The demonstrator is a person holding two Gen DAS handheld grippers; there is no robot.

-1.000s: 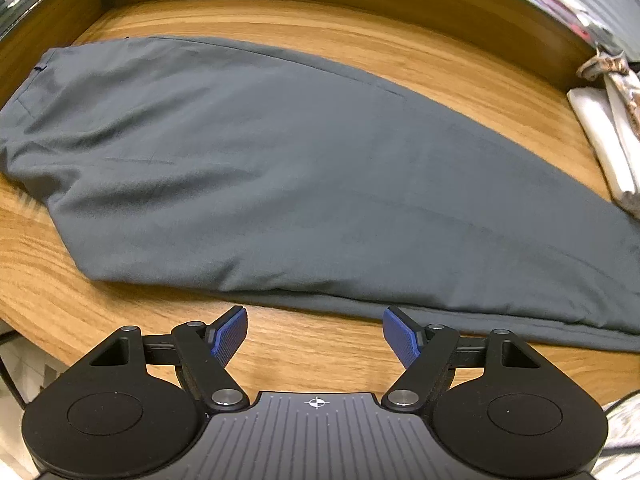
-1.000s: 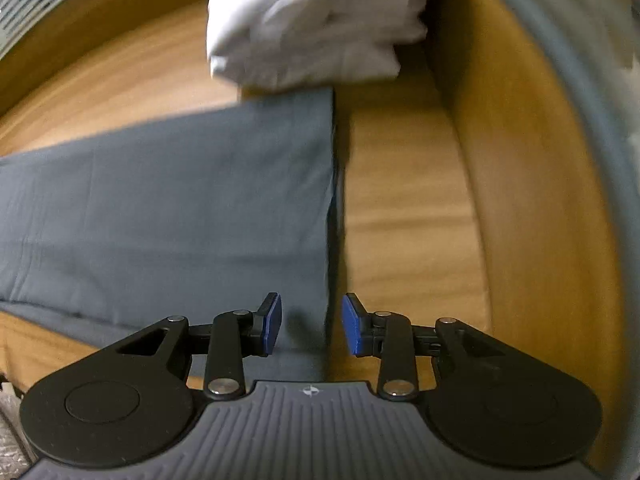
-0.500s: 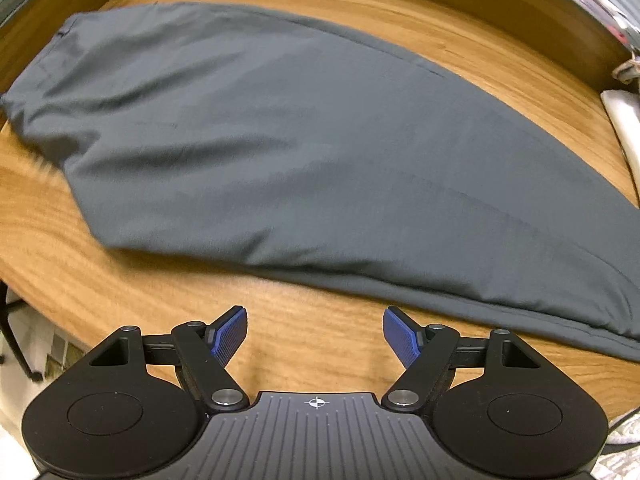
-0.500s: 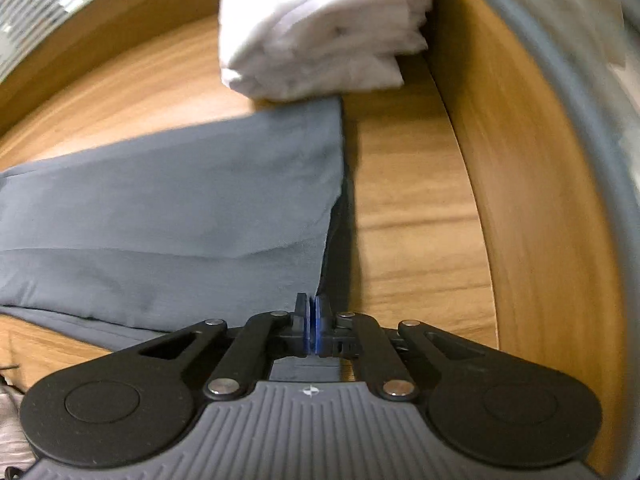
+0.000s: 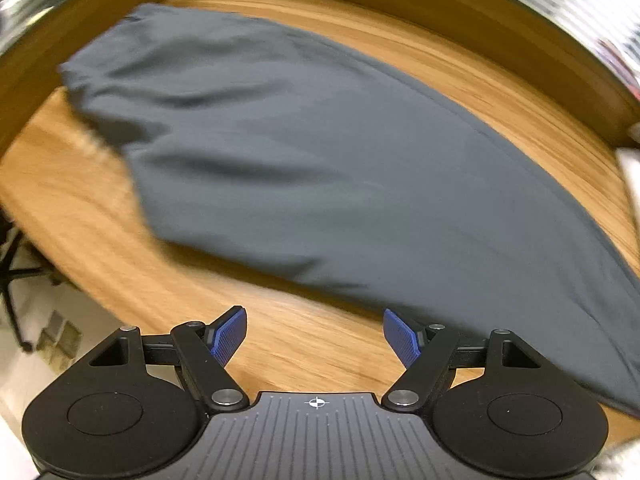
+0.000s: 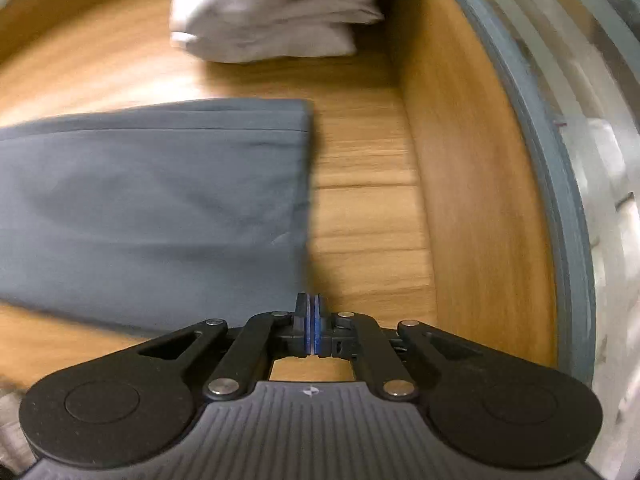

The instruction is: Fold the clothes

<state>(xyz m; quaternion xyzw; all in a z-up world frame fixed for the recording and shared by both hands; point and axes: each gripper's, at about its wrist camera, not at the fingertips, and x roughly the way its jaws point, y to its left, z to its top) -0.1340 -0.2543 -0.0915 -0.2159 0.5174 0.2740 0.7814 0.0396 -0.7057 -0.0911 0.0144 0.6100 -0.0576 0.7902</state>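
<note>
Trousers [image 6: 152, 200] slid off white stack [image 6: 276, 12], right claw [image 6: 311, 328] together, hem grip unclear, left claw [image 5: 316, 336] apart.

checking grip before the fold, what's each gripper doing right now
left gripper: open, holding nothing, above the wooden table.
right gripper: closed at the hem corner of the grey trousers; whether it pinches fabric cannot be told.

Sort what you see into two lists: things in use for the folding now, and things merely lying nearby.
In use: grey trousers; right gripper, shut at their hem corner; left gripper, open.

Lying about: folded white stack; wooden table.
</note>
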